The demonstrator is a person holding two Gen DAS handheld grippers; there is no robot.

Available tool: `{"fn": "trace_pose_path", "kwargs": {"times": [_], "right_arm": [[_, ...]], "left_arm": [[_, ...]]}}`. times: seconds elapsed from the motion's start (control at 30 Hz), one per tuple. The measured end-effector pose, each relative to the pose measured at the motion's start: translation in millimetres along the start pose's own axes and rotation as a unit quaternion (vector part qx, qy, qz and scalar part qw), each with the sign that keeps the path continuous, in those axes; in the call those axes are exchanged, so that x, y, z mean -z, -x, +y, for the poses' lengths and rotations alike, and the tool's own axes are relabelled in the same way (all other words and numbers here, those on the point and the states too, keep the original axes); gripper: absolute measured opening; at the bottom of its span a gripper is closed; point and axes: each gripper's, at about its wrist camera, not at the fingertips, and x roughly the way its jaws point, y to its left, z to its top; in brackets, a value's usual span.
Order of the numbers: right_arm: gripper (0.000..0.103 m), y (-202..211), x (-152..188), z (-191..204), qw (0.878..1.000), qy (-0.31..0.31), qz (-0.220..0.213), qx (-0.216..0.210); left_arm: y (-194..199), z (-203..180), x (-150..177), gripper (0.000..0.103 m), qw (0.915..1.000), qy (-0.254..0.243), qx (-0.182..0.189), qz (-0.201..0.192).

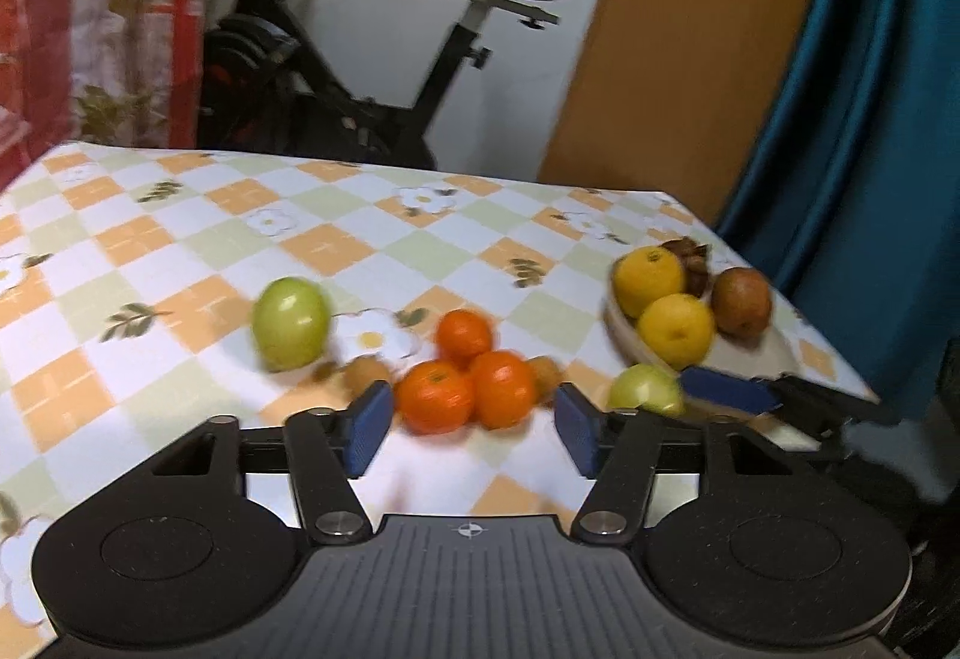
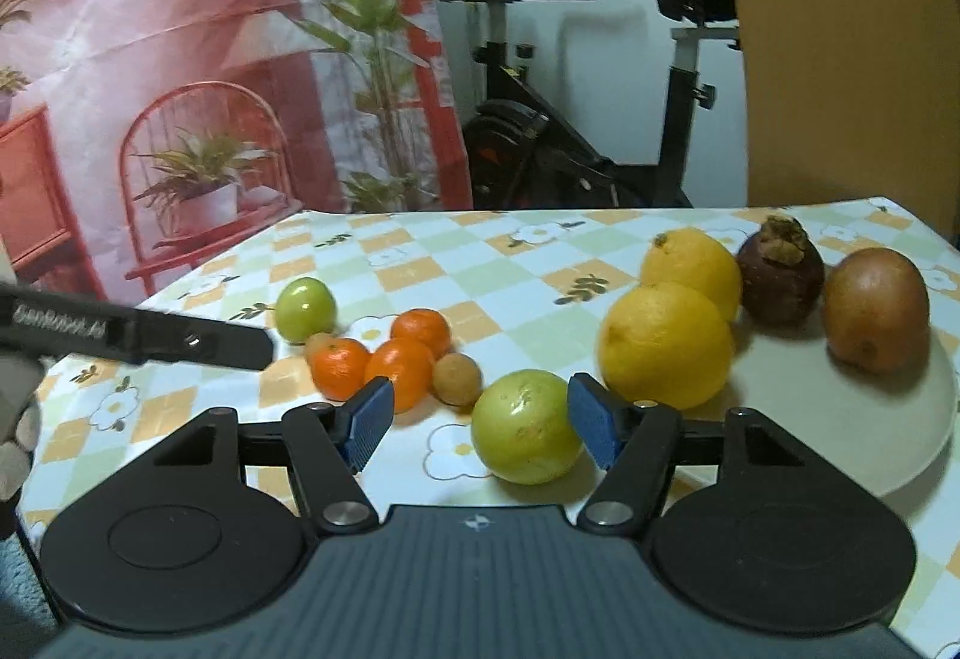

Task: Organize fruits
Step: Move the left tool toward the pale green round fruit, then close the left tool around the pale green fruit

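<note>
My left gripper (image 1: 474, 425) is open, just in front of three small oranges (image 1: 468, 377) on the checked tablecloth. A green apple (image 1: 291, 323) lies to their left, with small brown fruits beside the oranges. My right gripper (image 2: 480, 422) is open around a second green apple (image 2: 527, 426), whose right side is close to the right pad; it also shows in the left wrist view (image 1: 645, 389). A cream plate (image 2: 870, 437) holds two yellow citrus fruits (image 2: 666, 344), a dark mangosteen (image 2: 780, 269) and a brown fruit (image 2: 876, 317).
The table's (image 1: 180, 239) far edge runs in front of an exercise bike (image 1: 360, 59) and a printed curtain. A wooden panel and a teal curtain (image 1: 870, 119) stand at the right. The plate sits near the table's right edge.
</note>
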Motion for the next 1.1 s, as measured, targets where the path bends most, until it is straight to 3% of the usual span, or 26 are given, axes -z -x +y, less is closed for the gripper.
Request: {"fn": "trace_pose_path", "kwargs": {"times": [0.1,0.47,0.63,0.87,1.1], "right_arm": [[0.068,0,0,5,1.0,0.012,-0.002,-0.005],[0.068,3,1,0,1.0,0.01,0.002,-0.008],[0.068,3,1,-3,1.0,0.004,0.003,-0.012],[0.068,2,1,-3,1.0,0.0,0.009,-0.004],[0.057,-5,1,-11,0.999,-0.021,0.036,0.005]], "left_arm": [[-13,-14,-15,0.043,0.9993,-0.02,0.029,0.014],[-80,-49,-32,0.043,0.9843,-0.044,0.114,0.127],[-96,-53,-26,0.043,0.9813,-0.053,0.109,0.149],[-96,-51,-29,0.043,0.9819,-0.054,0.109,0.146],[-85,-32,-30,0.043,0.9842,-0.031,0.105,0.139]]}}
